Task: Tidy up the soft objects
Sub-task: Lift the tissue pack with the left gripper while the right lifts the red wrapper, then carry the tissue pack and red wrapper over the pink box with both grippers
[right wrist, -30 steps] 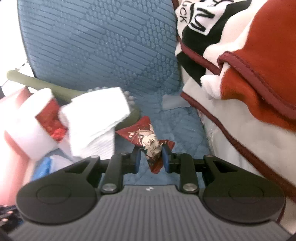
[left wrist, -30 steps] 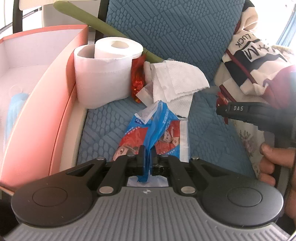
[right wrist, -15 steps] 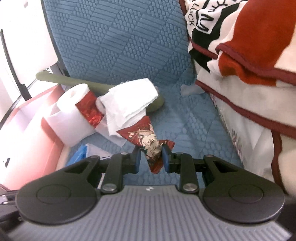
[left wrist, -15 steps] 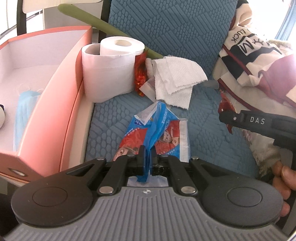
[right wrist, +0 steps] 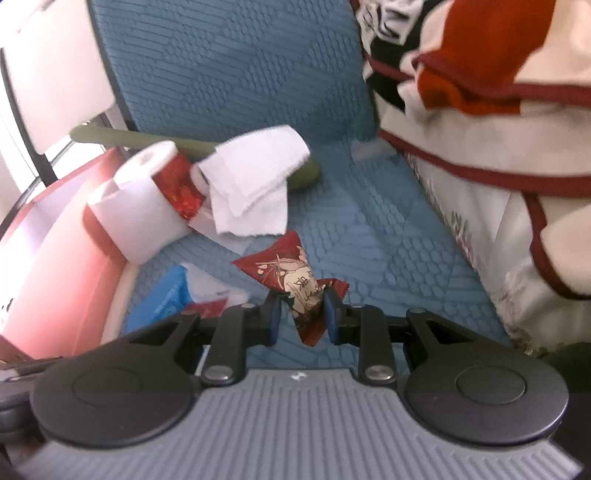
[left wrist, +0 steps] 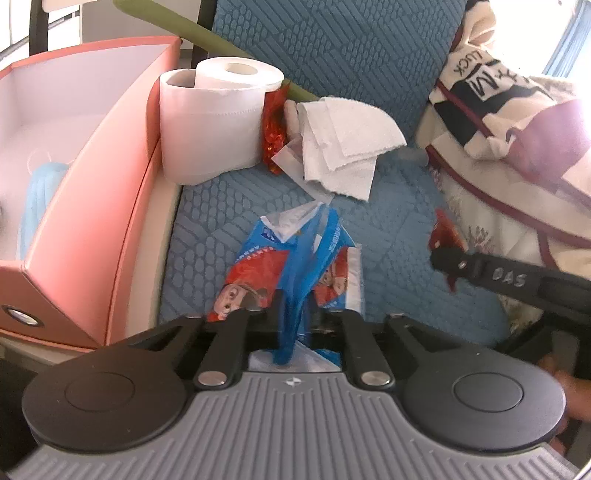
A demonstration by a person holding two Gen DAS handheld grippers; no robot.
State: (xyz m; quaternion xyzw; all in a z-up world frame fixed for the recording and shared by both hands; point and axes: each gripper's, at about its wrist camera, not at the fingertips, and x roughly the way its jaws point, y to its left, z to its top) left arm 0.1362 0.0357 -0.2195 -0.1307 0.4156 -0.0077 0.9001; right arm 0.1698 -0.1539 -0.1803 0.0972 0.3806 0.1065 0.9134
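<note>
My left gripper (left wrist: 295,310) is shut on a blue cartoon-printed tissue pack (left wrist: 295,254), held above the blue seat cushion (left wrist: 399,221). My right gripper (right wrist: 301,310) is shut on a dark red snack packet (right wrist: 291,273); it also shows in the left wrist view (left wrist: 445,236) at the right, with the right gripper (left wrist: 448,260) around it. The pink storage box (left wrist: 92,192) stands at the left with a blue face mask (left wrist: 38,199) inside. The tissue pack's blue corner shows in the right wrist view (right wrist: 162,295).
A toilet roll (left wrist: 210,122), a shiny red wrapper (left wrist: 274,136) and crumpled white tissues (left wrist: 343,144) lie at the back of the seat. A green bar (left wrist: 207,33) leans behind them. A patterned blanket (left wrist: 517,122) is heaped on the right.
Both grippers have pulled back and up from the seat with their packets. The right gripper has swung left, toward the pink box; the box has come nearer in the left wrist view.
</note>
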